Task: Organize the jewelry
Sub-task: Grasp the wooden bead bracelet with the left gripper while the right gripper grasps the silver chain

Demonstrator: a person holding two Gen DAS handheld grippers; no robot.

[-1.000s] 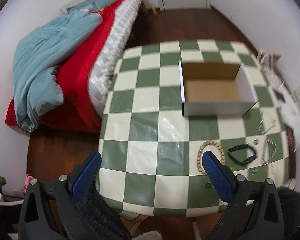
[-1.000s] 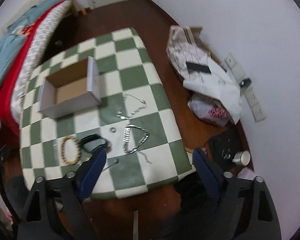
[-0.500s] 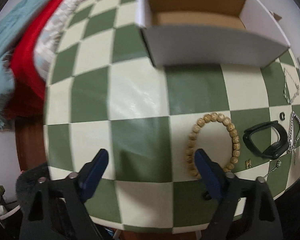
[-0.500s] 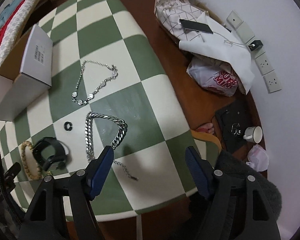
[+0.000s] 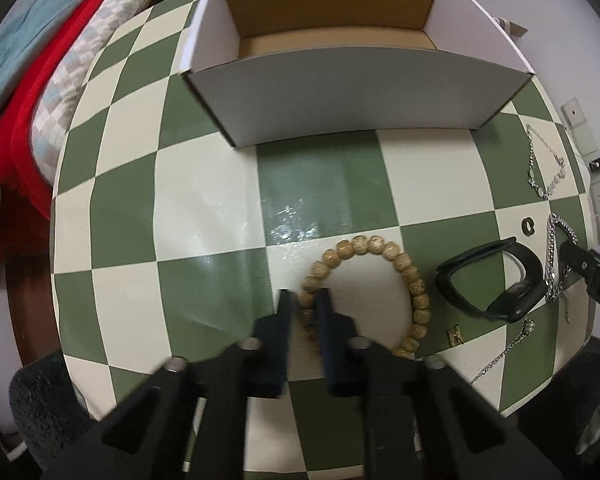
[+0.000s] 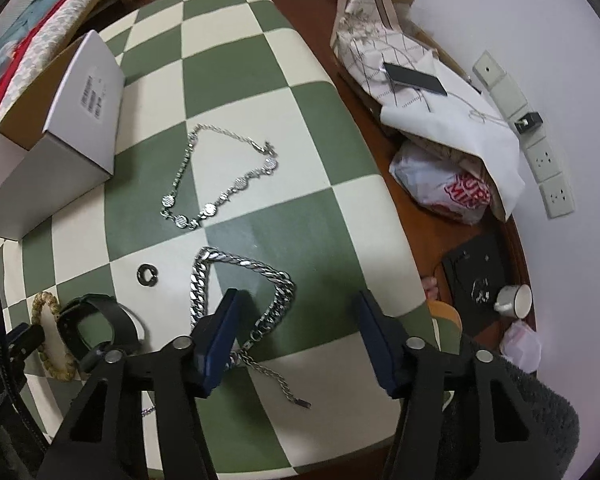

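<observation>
My left gripper (image 5: 305,297) is shut on the left side of a wooden bead bracelet (image 5: 384,250) that lies on the checkered table (image 5: 204,216). An open white cardboard box (image 5: 352,92) stands just beyond it. A black watch (image 5: 496,280), a small dark ring (image 5: 527,225), a gold letter charm (image 5: 455,335) and silver chains (image 5: 546,164) lie to the right. My right gripper (image 6: 296,300) is open above a thick silver chain (image 6: 244,276); a thinner disc necklace (image 6: 220,176) lies beyond it.
A bed with red and blue bedding (image 5: 16,92) is to the left of the table. Bags and cloth (image 6: 432,120), a white cup (image 6: 512,300) and wall sockets (image 6: 548,160) are on the floor and wall to the right.
My left gripper moved forward and down and closed on the bead bracelet. My right gripper moved closer to the thick silver chain and stayed open.
</observation>
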